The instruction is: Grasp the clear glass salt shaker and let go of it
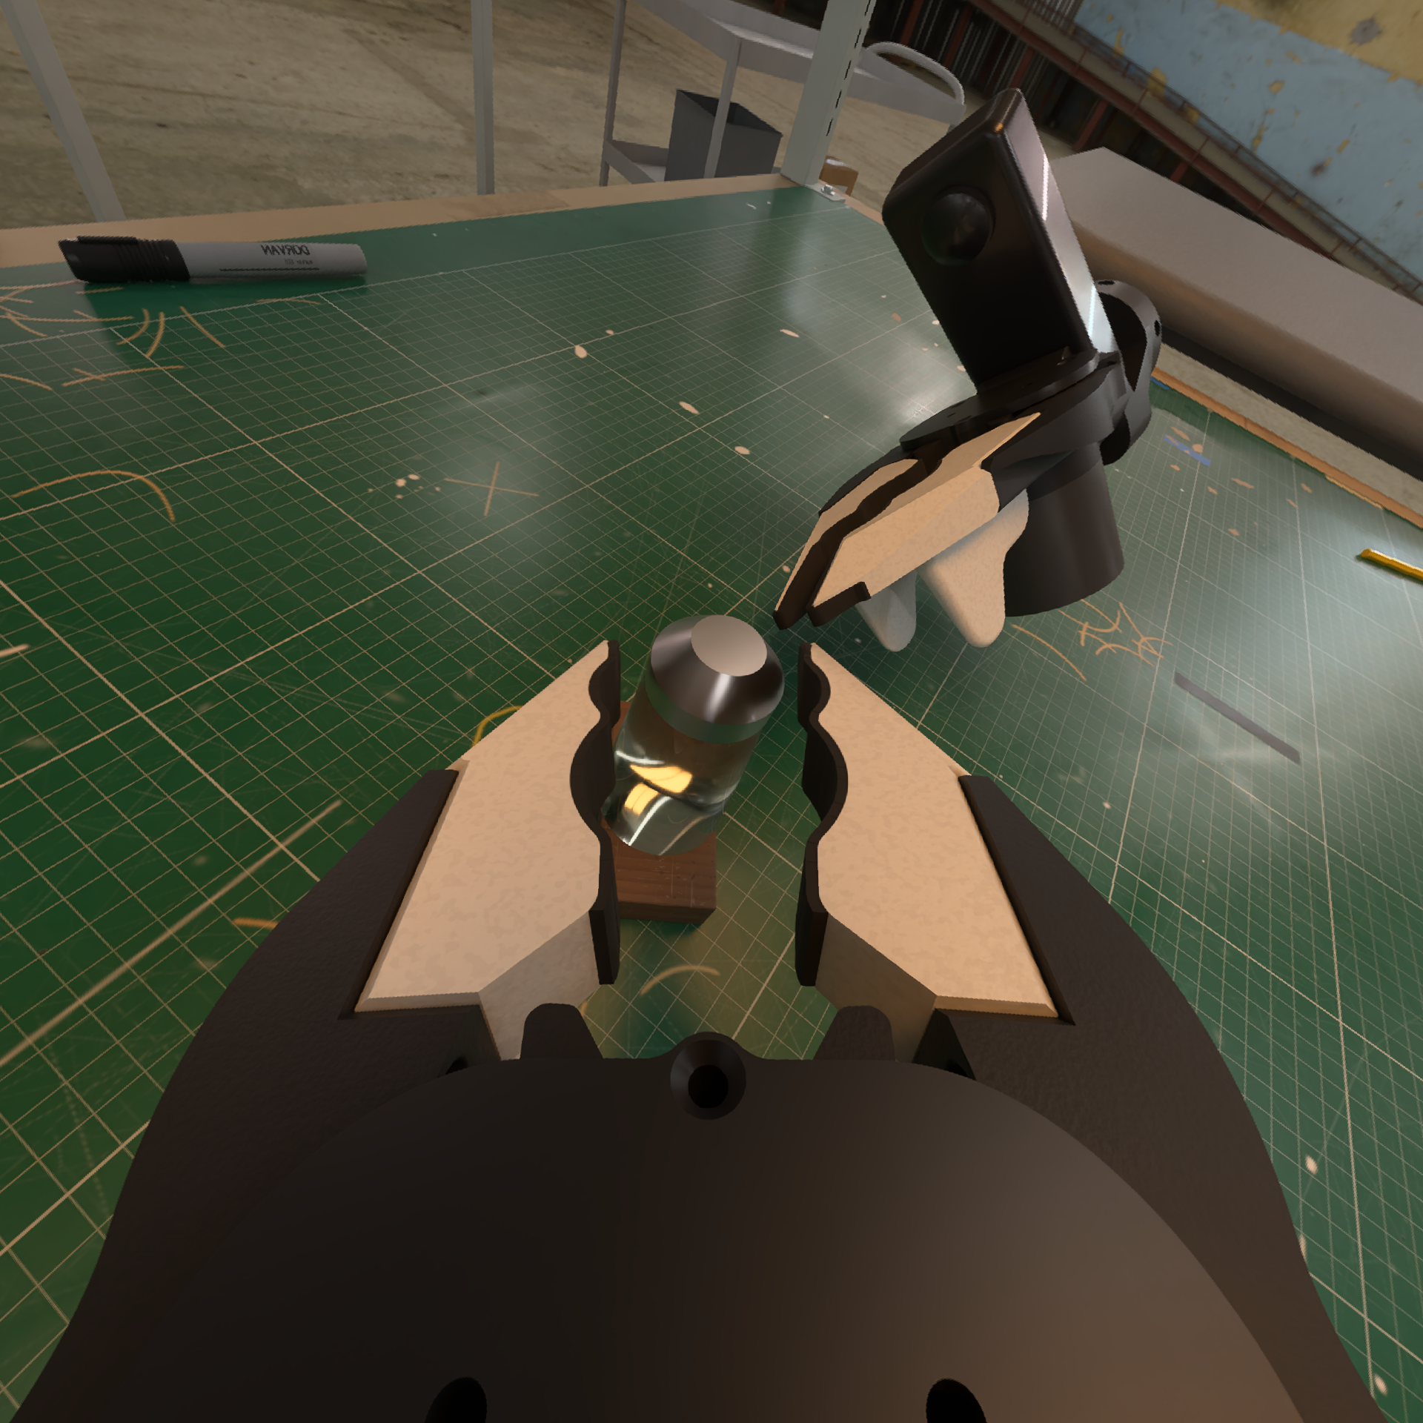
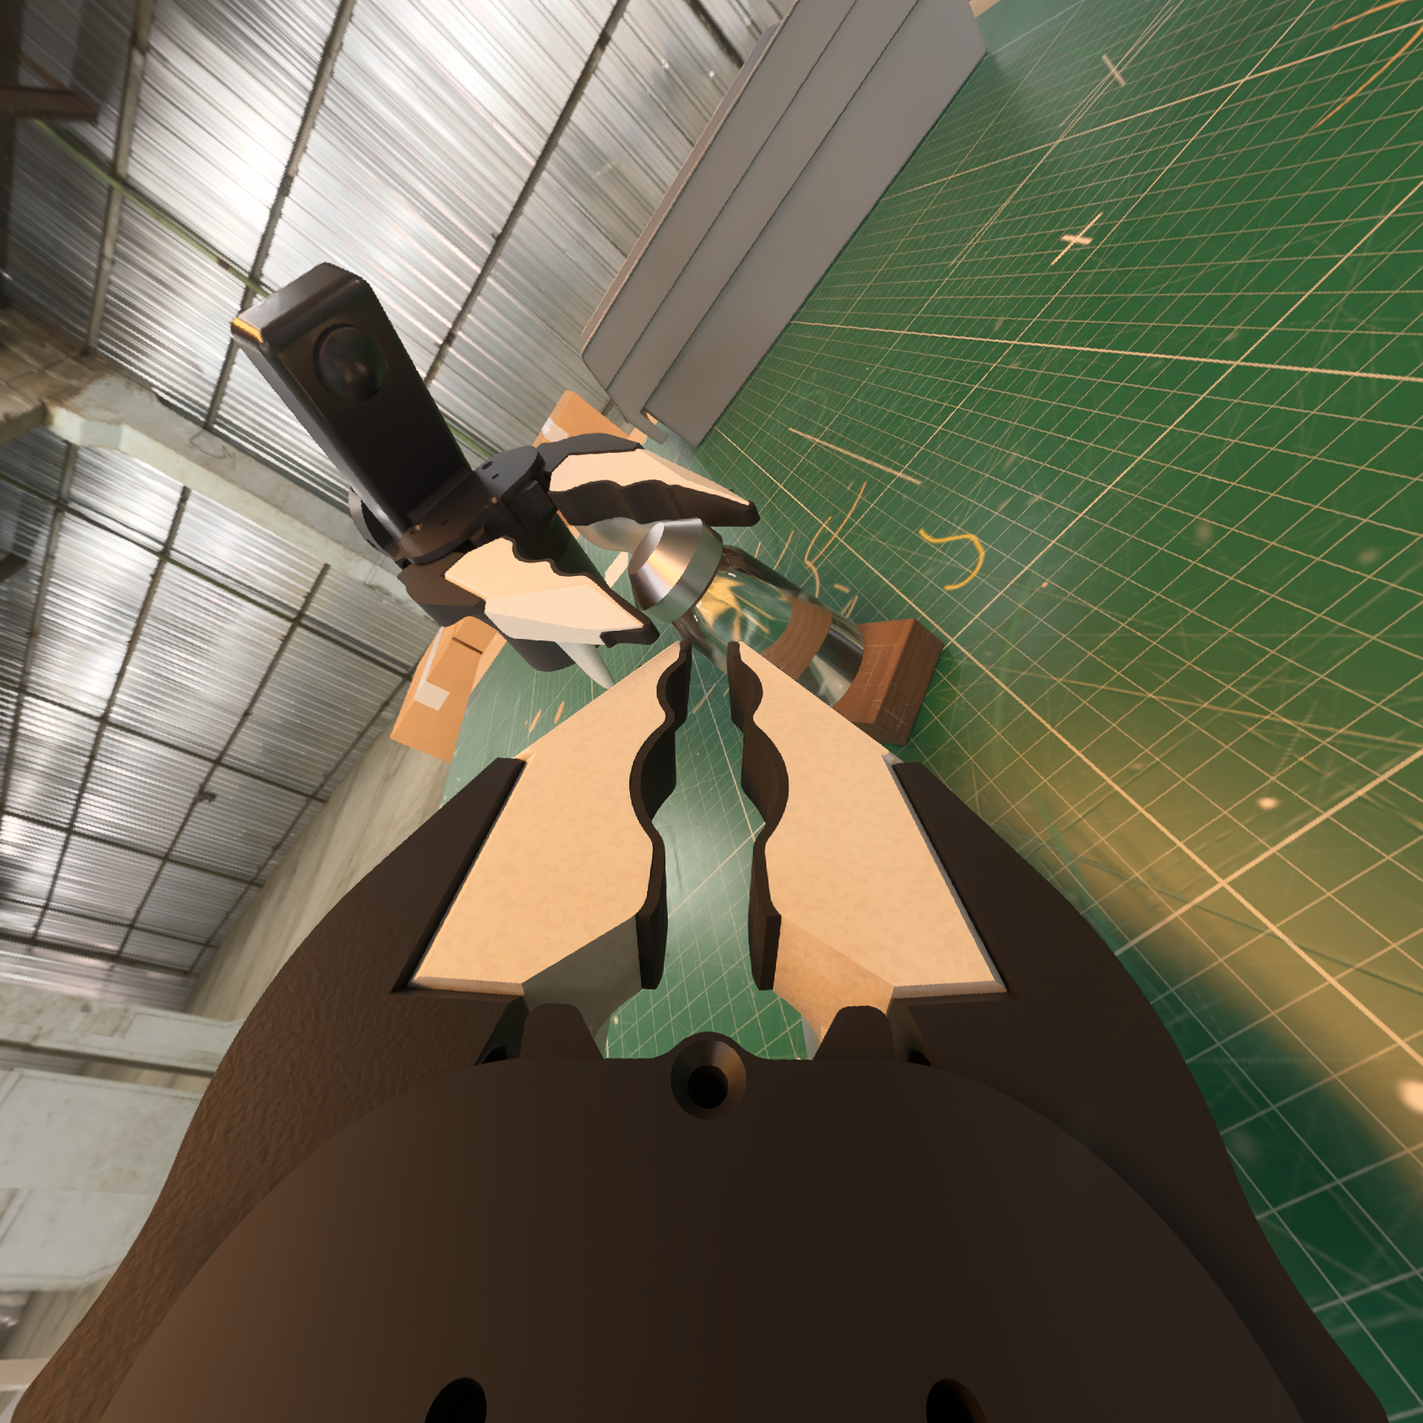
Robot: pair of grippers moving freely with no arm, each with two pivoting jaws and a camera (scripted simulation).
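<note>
The clear glass salt shaker [image 1: 681, 778] with a metal cap stands on a small brown wooden block [image 1: 666, 885] on the green cutting mat [image 1: 385, 539]. My left gripper [image 1: 708, 654] is open, with one finger on each side of the shaker. The left finger lies against the glass and a small gap shows at the right finger. My right gripper [image 1: 801, 612] hovers just right of the cap, empty. In the right wrist view my right gripper [image 2: 707, 651] shows a narrow gap and points at the shaker [image 2: 739, 608], the block [image 2: 893, 678] and the left gripper [image 2: 697, 570].
A black and white marker [image 1: 215, 258] lies at the mat's far left edge. A white roll or board [image 1: 1232, 292] runs along the right edge and also shows in the right wrist view [image 2: 770, 231]. A yellow pencil [image 1: 1394, 566] lies far right. Cardboard pieces [image 2: 439, 693] lie past the mat.
</note>
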